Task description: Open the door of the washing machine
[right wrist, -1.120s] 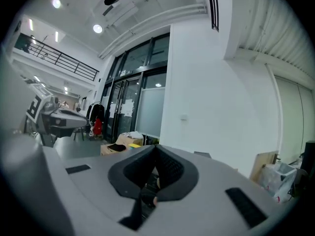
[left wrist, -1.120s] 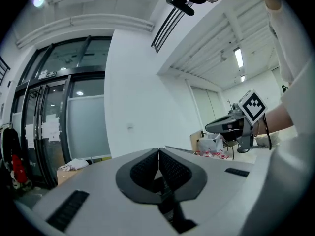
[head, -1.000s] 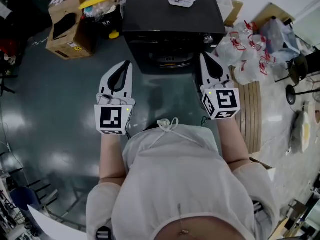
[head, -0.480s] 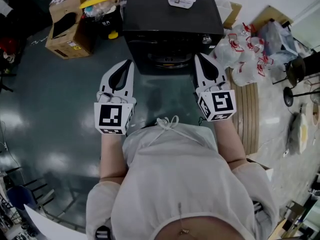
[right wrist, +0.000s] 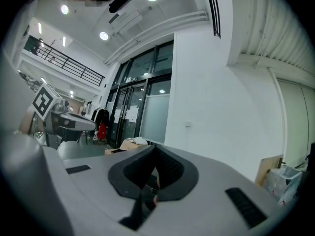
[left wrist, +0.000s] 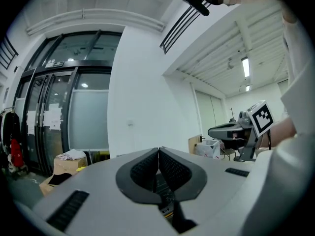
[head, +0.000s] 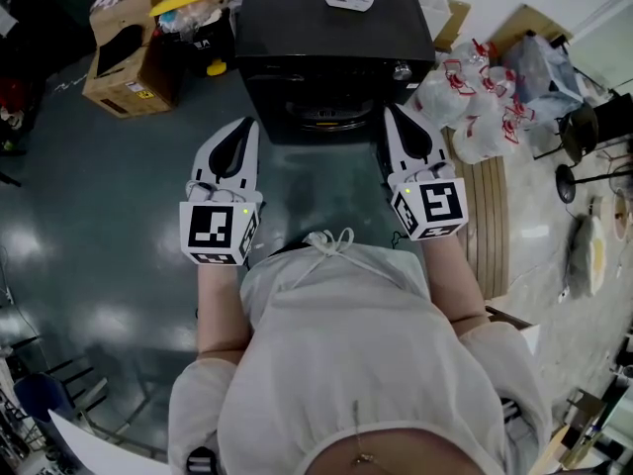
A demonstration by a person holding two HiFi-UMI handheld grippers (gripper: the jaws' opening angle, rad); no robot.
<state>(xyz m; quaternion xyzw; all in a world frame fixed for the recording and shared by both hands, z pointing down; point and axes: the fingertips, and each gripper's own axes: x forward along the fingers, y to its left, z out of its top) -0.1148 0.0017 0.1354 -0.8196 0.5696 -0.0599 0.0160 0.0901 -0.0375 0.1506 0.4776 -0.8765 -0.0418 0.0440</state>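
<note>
Your left gripper [head: 253, 125] and right gripper [head: 389, 112], jaws pressed together on nothing, point at the black box-shaped washing machine [head: 336, 28], one either side of its round chrome-rimmed door [head: 331, 119].

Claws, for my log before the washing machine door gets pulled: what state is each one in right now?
Left claw: closed, holding nothing.
Right claw: closed, holding nothing.

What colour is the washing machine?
The washing machine is black; the head view shows it best.
</note>
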